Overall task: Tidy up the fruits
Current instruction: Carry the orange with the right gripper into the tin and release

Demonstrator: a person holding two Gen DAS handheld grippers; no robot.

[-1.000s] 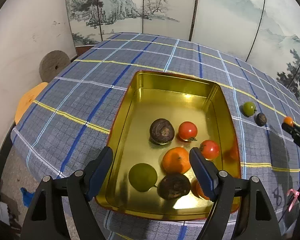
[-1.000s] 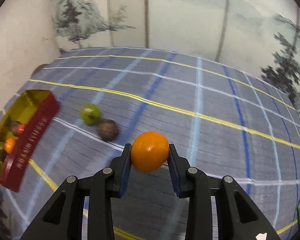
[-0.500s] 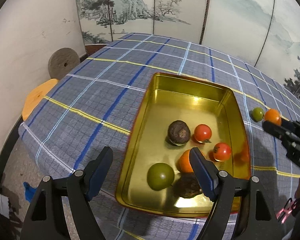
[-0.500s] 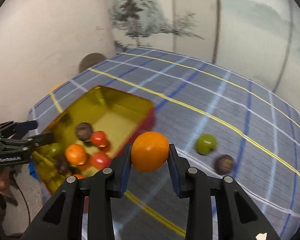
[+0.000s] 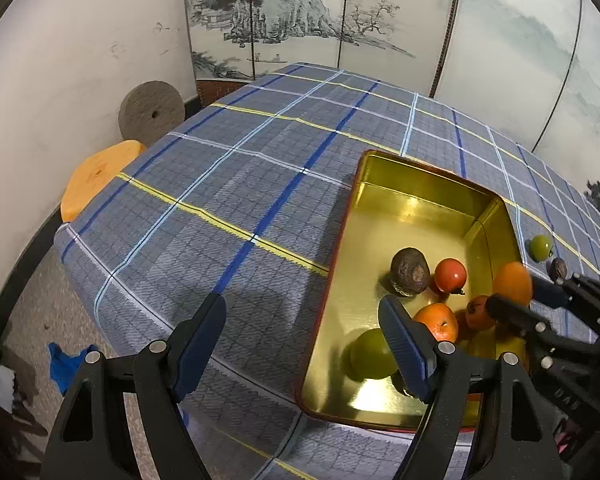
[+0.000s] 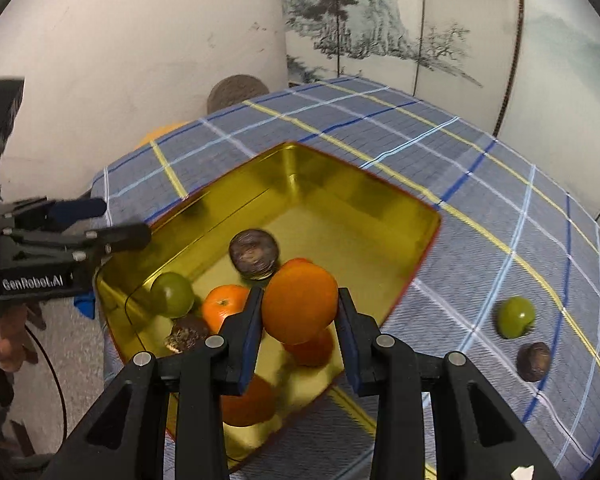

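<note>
Two fruits, a green one (image 6: 515, 317) and a brown one (image 6: 533, 361), wait on the bench (image 6: 480, 216) at the tin's (image 6: 364, 188) three o'clock. Right gripper (image 6: 299, 334) fingers clench an orange (image 6: 299, 307) above the tin, which holds several fruits; left gripper (image 5: 302, 344) fingers are spread, empty.

Behind your right gripper's (image 6: 298, 320) held orange (image 6: 300, 307), a red fruit (image 6: 312, 347) is mostly hidden; the tin's (image 6: 380, 196) near corner is covered.

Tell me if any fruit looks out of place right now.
Two fruits sit outside the gold tin: a green fruit and a dark brown fruit lie on the checked tablecloth. The right gripper holds an orange above the tin.
</note>
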